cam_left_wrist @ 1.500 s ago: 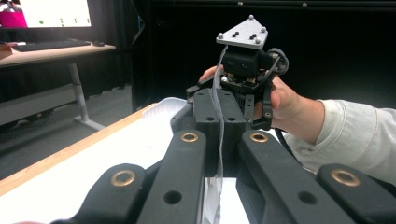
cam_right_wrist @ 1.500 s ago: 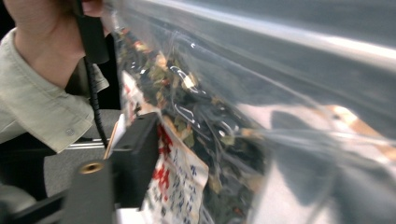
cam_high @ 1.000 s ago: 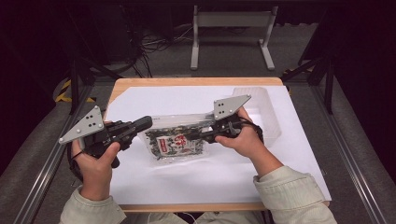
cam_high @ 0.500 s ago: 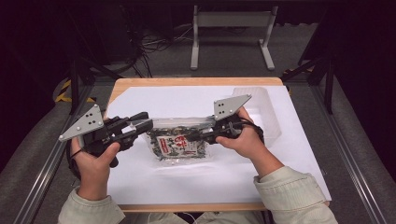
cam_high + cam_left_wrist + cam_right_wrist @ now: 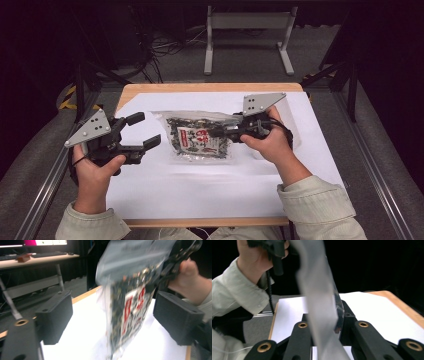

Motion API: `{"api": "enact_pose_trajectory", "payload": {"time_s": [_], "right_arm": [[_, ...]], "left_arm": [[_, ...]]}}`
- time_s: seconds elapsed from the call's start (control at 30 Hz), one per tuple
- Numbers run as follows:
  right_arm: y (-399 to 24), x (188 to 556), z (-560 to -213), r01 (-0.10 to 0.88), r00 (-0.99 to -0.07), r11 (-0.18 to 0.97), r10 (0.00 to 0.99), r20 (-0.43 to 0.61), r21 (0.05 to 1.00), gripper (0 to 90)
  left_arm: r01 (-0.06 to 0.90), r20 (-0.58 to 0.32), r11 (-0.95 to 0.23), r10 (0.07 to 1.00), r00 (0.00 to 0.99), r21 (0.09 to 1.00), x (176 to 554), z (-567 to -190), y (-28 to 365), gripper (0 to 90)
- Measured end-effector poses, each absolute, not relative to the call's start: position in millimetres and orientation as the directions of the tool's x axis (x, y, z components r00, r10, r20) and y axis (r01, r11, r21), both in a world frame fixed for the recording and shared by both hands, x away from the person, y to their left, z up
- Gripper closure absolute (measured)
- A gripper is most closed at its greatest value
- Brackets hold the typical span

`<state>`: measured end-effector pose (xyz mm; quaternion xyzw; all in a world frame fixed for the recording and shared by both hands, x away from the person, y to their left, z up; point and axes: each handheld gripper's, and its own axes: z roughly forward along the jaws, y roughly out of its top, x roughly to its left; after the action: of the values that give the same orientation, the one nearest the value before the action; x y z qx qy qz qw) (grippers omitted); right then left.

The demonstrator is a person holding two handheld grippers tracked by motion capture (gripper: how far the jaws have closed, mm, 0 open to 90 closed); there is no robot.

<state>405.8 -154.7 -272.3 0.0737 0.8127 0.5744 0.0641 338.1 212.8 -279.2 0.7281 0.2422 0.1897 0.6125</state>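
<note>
A clear plastic bag [image 5: 200, 139] of dark bits with a red and white label hangs tilted over the white sheet. My right gripper [image 5: 220, 132] is shut on its right edge. In the right gripper view the bag's clear strip [image 5: 319, 297] is pinched where the jaws of my right gripper [image 5: 325, 330] meet. My left gripper [image 5: 145, 131] is left of the bag; its jaws have just been opening and stand wide. In the left gripper view the bag [image 5: 127, 302] hangs blurred ahead of my left gripper [image 5: 116, 320], and neither pad touches it.
A white sheet [image 5: 210, 190] covers the wooden table [image 5: 200, 87]. Metal rails [image 5: 45, 185] run along both sides of the table. A metal stand [image 5: 247, 30] and cables lie on the floor beyond the far edge.
The left gripper's jaws went from shut at the bag's left edge to wide open, and it let go. The right gripper rose a little with the bag.
</note>
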Motion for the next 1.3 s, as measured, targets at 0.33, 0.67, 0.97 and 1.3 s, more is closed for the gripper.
{"api": "enact_pose_trajectory", "payload": {"time_s": [0.33,0.67,0.97,1.3], "right_arm": [[-181.9,414.9,-259.4,0.078,-0.953,0.29,0.303,-0.015,0.954,76.0],[-215.8,425.8,-250.4,0.111,-0.91,0.246,0.415,-0.001,0.963,76.0],[-240.8,432.2,-244.2,0.128,-0.871,0.202,0.492,0.013,0.971,76.0],[-266.6,439.9,-238.7,0.145,-0.815,0.194,0.579,0.006,0.97,75.9]], "left_arm": [[0.181,-0.049,-0.142,0.641,0.766,0.973,352.5,-300.8,222.3,10.1],[0.198,-0.051,-0.158,0.645,0.762,0.967,368.2,-320.0,225.1,5.7],[0.217,-0.071,-0.149,0.647,0.759,0.965,375.5,-331.1,230.0,5.5],[0.231,-0.082,-0.143,0.658,0.749,0.962,384.2,-346.8,236.3,4.8]]}}
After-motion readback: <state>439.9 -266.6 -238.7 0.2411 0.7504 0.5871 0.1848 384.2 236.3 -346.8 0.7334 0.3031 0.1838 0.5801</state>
